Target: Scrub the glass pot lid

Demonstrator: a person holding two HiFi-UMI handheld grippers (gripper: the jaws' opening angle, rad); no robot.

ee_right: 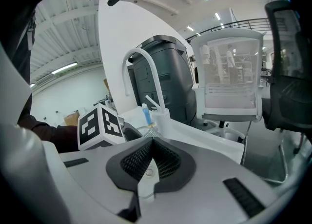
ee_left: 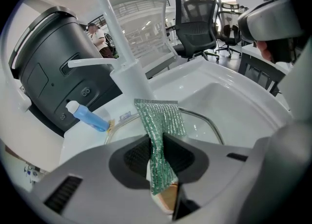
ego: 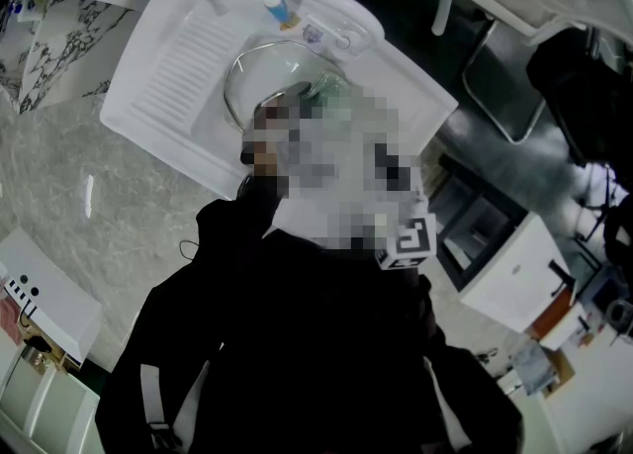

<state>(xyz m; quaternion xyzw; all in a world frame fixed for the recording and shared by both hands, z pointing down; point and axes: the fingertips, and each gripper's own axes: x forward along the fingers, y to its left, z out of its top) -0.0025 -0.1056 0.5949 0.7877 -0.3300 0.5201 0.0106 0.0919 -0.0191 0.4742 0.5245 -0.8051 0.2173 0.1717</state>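
Left hand-held gripper [ee_left: 156, 137] clamps green cloth [ee_left: 161, 118]; right hand-held gripper [ee_right: 152, 141] pinches the clear, metal-rimmed lid [ego: 282, 74].

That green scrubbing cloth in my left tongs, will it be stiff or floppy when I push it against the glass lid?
Likely floppy but with some body: the green scrubbing cloth creases where the left tongs pinch it, yet its free end stands up. Its open knit looks light and rough, so it probably drags on the glass lid.
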